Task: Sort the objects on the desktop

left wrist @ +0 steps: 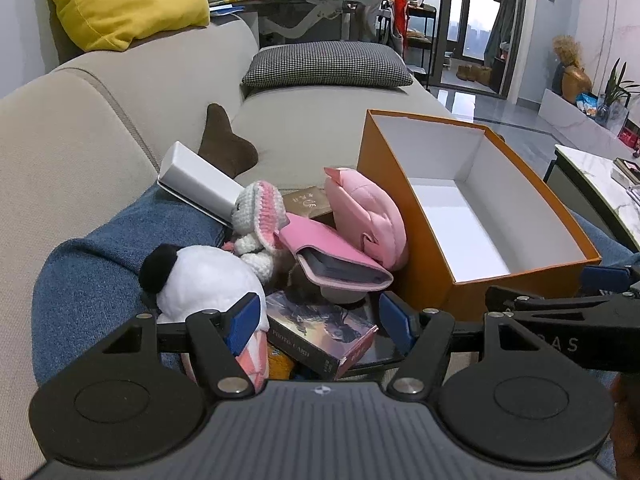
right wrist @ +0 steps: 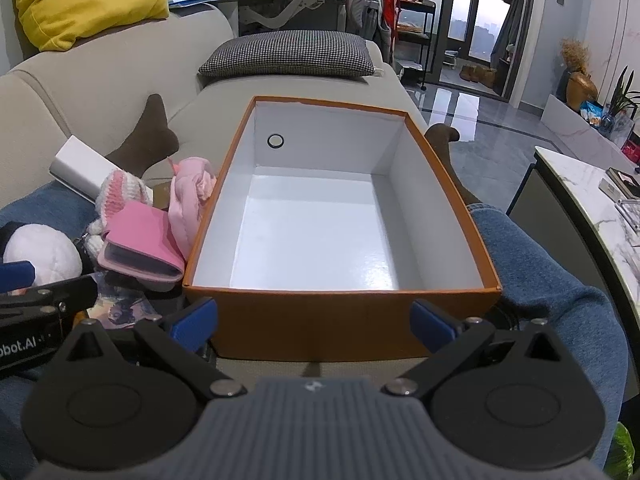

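Observation:
An empty orange box (right wrist: pixel 340 320) with a white inside sits on the sofa between a person's legs; it also shows in the left wrist view (left wrist: pixel 400 200). Left of it lies a pile: a white plush panda (left wrist: pixel 208 280), a crocheted bunny (left wrist: pixel 256 216), a pink card wallet (left wrist: pixel 340 256), a pink pouch (left wrist: pixel 364 212), a photo card box (left wrist: pixel 320 332), a white rectangular box (left wrist: pixel 196 180) and a small brown box (left wrist: pixel 306 200). My left gripper (left wrist: pixel 320 324) is open over the photo card box. My right gripper (right wrist: pixel 314 322) is open at the orange box's near wall.
The person's legs in blue jeans (right wrist: pixel 540 280) with brown socks (left wrist: pixel 224 140) flank the box. A houndstooth cushion (right wrist: pixel 288 54) and a yellow pillow (left wrist: pixel 124 0) lie on the beige sofa (left wrist: pixel 80 140). A marble table (right wrist: pixel 592 200) stands at the right.

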`<action>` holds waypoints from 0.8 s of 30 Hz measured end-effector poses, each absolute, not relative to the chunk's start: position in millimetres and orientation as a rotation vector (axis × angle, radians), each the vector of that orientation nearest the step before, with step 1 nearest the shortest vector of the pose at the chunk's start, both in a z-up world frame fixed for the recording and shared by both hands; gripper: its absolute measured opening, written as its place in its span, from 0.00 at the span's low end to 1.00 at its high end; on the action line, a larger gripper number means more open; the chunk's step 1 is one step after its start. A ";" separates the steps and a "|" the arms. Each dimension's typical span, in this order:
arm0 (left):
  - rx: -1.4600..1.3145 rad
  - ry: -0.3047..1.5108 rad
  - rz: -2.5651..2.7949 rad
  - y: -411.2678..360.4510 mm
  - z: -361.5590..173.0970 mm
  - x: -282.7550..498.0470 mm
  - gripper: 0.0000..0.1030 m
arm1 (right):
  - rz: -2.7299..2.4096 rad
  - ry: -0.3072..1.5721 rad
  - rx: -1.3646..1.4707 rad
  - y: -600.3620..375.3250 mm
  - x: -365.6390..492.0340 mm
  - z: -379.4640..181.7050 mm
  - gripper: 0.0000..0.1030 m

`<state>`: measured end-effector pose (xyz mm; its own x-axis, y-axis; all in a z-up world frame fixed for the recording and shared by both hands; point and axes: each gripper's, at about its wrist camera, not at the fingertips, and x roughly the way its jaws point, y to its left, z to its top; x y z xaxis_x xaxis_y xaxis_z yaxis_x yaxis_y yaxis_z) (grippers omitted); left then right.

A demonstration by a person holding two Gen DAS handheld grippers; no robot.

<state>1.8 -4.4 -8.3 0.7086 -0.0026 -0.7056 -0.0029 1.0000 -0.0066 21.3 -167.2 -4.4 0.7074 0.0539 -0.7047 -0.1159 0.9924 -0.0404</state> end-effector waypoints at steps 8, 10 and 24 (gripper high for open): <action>-0.009 0.787 -0.001 -4.2 -8.2 1.4 0.75 | 0.094 0.781 -0.084 -167.7 21.4 -5.3 0.99; -0.007 0.789 -0.002 -4.3 -8.3 1.4 0.75 | 0.094 0.781 -0.086 -167.8 21.3 -5.5 0.99; -0.014 0.795 -0.001 -5.0 -10.0 1.2 0.75 | 0.100 0.781 -0.090 -168.5 21.4 -6.5 0.99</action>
